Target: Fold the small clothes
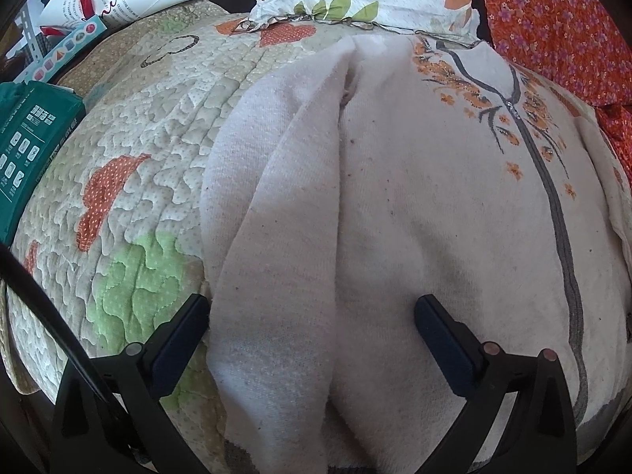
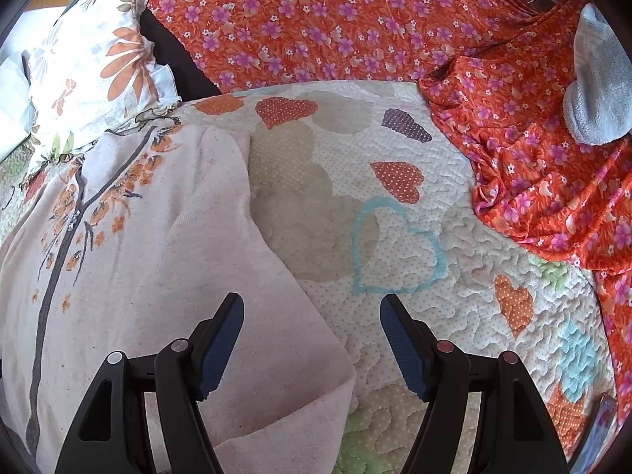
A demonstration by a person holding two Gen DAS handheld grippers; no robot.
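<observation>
A pale pink top with orange flowers lies flat on the heart quilt, one sleeve folded in over its left side. The left gripper hangs wide open over that sleeve — holding nothing. The right gripper is open too, over the top's right edge.

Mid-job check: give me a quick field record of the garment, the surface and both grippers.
garment: pale pink top with orange flower print, lying on the quilt, one sleeve folded lengthwise along its side
surface: heart-patterned quilt
left gripper: open, straddling the folded sleeve, not clamping it
right gripper: open, over the garment's edge, holding nothing
nearby: orange floral cloth, floral pillow
</observation>
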